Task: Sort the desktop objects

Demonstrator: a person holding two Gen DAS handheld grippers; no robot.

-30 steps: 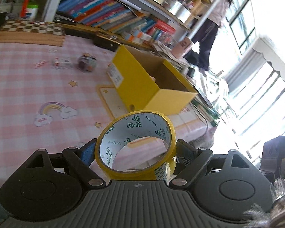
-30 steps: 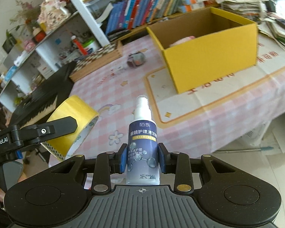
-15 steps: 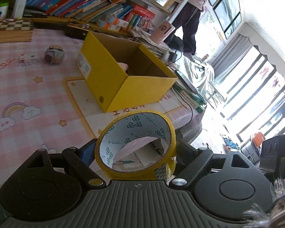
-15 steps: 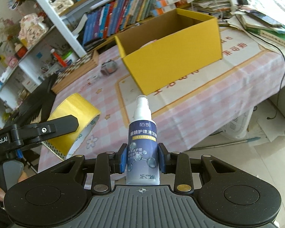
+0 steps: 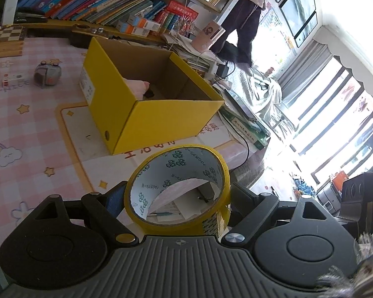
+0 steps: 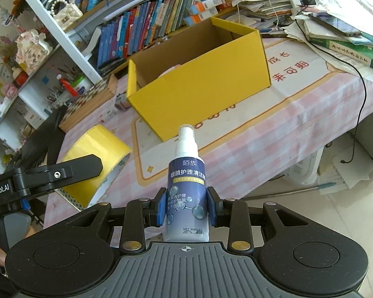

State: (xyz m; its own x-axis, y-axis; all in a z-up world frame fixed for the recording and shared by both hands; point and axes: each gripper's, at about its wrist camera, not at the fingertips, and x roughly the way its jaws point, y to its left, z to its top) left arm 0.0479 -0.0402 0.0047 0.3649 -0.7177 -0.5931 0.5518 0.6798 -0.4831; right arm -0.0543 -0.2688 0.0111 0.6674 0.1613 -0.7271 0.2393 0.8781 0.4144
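My left gripper (image 5: 177, 198) is shut on a wide yellow tape roll (image 5: 177, 221), held in the air near the table's front edge. The same tape roll (image 6: 97, 146) shows at the left of the right wrist view, clamped by the left gripper's fingers (image 6: 69, 170). My right gripper (image 6: 186, 208) is shut on a small blue spray bottle (image 6: 187, 186), upright with its white nozzle on top. An open yellow cardboard box (image 5: 159, 119) stands on the pink checked tablecloth (image 5: 24, 129) ahead of both grippers, with a pink object (image 5: 139, 88) inside. The yellow box (image 6: 201, 92) lies beyond the bottle.
A small round grey item (image 5: 48, 74) and a white label strip (image 5: 12, 80) lie left of the box. A checkerboard (image 5: 5, 34) and rows of books (image 5: 92, 5) line the back. Stacked books and papers (image 6: 340, 39) and a cable sit right. A person (image 5: 248, 17) stands by the window.
Both grippers have travelled to the right along the table with their loads, so the yellow box now sits more centrally and nearer in both views. Neither grip has changed.
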